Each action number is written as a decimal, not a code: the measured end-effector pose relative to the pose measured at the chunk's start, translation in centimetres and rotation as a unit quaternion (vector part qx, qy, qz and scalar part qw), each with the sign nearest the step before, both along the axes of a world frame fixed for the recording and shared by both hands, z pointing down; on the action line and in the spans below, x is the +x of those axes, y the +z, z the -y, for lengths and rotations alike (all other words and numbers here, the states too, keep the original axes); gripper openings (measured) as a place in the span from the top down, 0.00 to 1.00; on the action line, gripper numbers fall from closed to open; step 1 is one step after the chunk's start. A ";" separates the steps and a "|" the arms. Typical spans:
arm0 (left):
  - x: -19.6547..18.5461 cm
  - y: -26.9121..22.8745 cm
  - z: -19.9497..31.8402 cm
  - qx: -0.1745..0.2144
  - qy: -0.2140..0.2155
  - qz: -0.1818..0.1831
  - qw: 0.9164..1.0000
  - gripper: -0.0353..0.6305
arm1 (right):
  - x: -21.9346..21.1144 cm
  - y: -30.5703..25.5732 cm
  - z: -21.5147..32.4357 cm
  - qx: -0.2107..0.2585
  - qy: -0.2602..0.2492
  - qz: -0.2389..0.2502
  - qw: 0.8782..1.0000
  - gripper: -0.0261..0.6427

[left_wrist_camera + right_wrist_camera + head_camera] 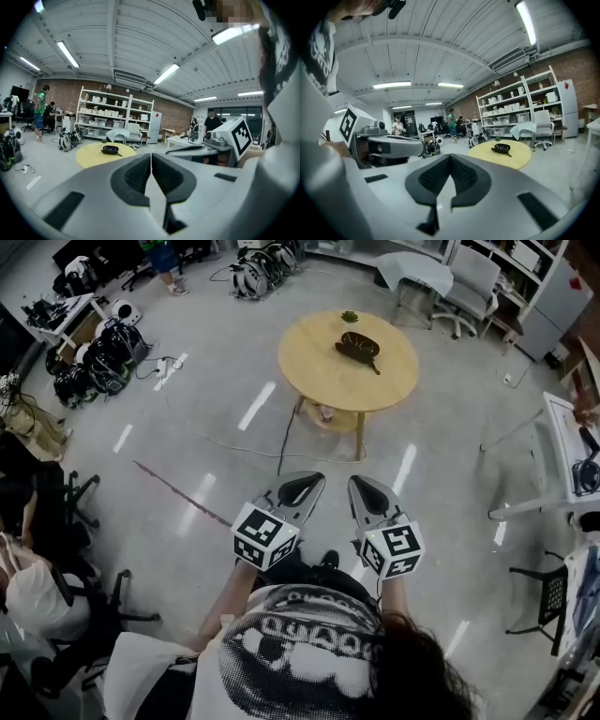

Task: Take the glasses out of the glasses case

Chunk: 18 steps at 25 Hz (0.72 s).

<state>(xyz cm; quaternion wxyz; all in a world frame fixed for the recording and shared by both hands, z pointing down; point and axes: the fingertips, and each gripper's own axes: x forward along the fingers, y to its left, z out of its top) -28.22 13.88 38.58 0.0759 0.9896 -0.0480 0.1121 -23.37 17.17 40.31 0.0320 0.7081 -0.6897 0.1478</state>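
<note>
Two tongs, and both are clenched on nothing. The left tongs (305, 486) and the right tongs (366, 489) are held side by side just in front of the person's body, over the bare floor. Each gripper view shows the dark pads pressed together with no object between them.

I judge that the task is not begun. The glasses case (357, 346) lies on the round yellow counter (309, 381), well apart from both tongs, with open floor between. Nothing touches it. What is left is everything: to walk up to the counter, to steady the case, to lift the glasses out.

Several things are hard to make out. The case is small and dark in every view. It seems to lie open, and in the left gripper view (110, 149) and the right gripper view (502, 148) there is a hint of lens shapes inside. I cannot say for sure that these are the glasses. A thin dark piece sticks out from the case toward the counter's near edge; I cannot tell if it is a strap or an arm of the glasses. A small green thing (350, 316) stands behind the case, too small to name. The person's hands are hidden under the marker cubes.
</note>
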 end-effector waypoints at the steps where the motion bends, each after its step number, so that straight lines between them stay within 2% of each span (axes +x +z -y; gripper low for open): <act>1: 0.5 0.1 -0.2 -0.001 -0.001 0.000 1.000 0.92 | 0.5 0.0 -0.2 -0.001 0.000 -0.001 1.000 0.97; 10: 4.4 0.5 -1.5 -0.005 -0.024 -0.001 1.000 0.92 | 4.7 0.8 -2.0 -0.010 -0.017 -0.004 1.000 0.97; 18: 6.7 0.6 -0.4 0.002 -0.035 0.023 0.999 0.92 | 7.1 0.7 -0.5 -0.001 -0.032 0.010 0.999 0.97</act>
